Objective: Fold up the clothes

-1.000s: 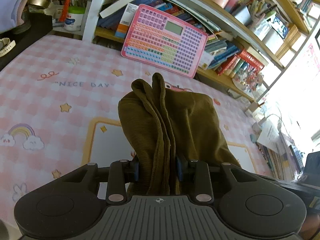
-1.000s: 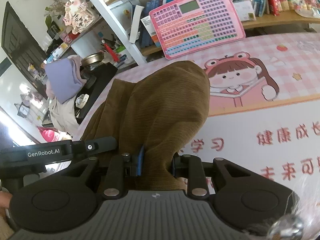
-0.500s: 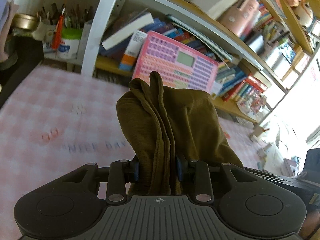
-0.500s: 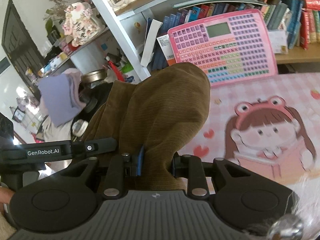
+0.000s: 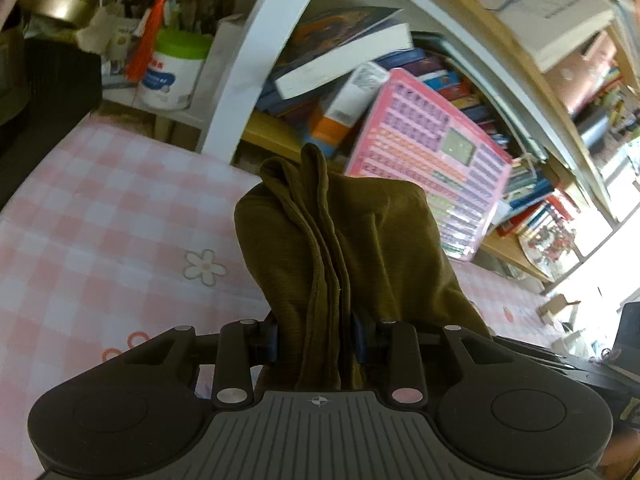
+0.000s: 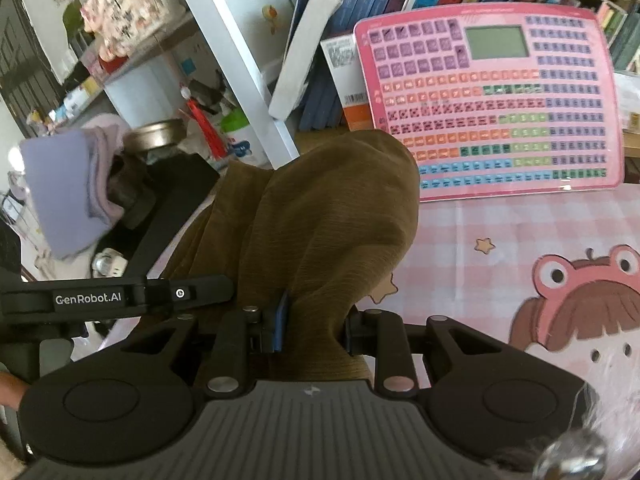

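Olive-brown ribbed cloth garment [image 5: 360,248] bunches at twelve o'clock, both jaws clamped on it, keeping its edges paired for folding.

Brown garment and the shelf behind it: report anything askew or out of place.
The brown garment is bunched, not flat, clamped in both the left gripper and right gripper, normal mid-fold. Behind it, the pink keyboard toy leans against the shelf books, several of them tilted. Nothing looks spilled or damaged.
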